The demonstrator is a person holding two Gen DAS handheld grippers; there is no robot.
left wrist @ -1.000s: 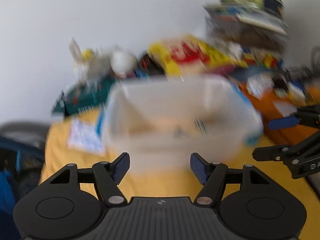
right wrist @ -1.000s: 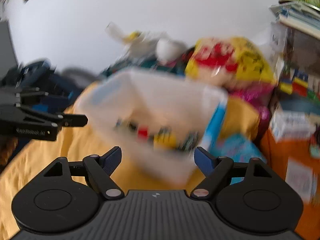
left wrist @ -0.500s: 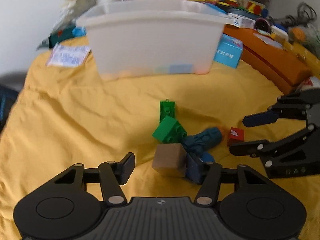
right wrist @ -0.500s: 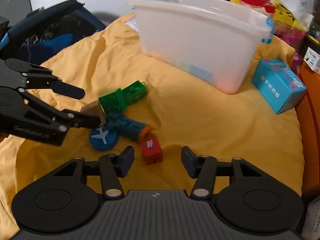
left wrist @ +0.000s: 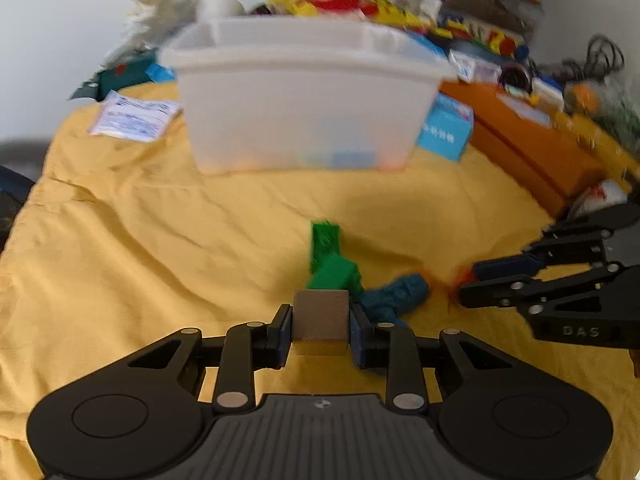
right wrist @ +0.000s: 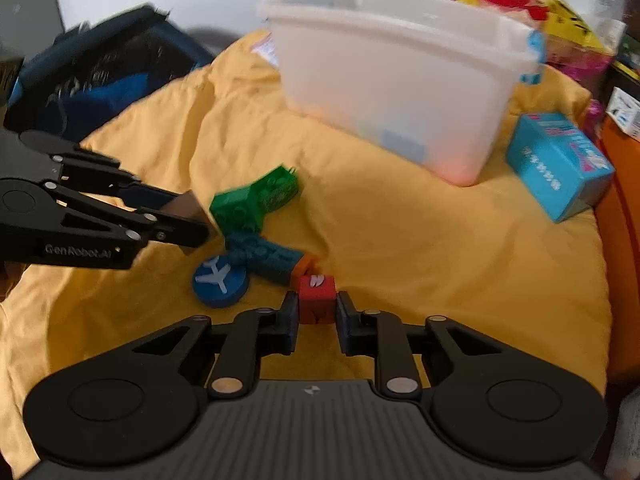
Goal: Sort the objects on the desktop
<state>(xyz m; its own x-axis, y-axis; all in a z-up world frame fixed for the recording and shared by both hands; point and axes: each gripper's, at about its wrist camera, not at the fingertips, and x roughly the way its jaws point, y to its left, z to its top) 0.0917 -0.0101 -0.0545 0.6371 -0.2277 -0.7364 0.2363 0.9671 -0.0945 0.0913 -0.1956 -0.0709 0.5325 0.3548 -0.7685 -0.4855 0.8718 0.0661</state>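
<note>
Left tongs [left wrist: 320, 330] closing, pads against the brown cube [left wrist: 321, 322] between them. Right tongs [right wrist: 317, 316] clamped on the red cube [right wrist: 317, 298]; white bin [left wrist: 304, 100] well ahead of both.

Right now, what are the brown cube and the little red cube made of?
The brown cube looks like wood: dull, matte tan faces with no shine, though blur hides any grain. The little red cube could be painted wood or plastic: solid bright red with white marks on top; I can't tell which.
</note>
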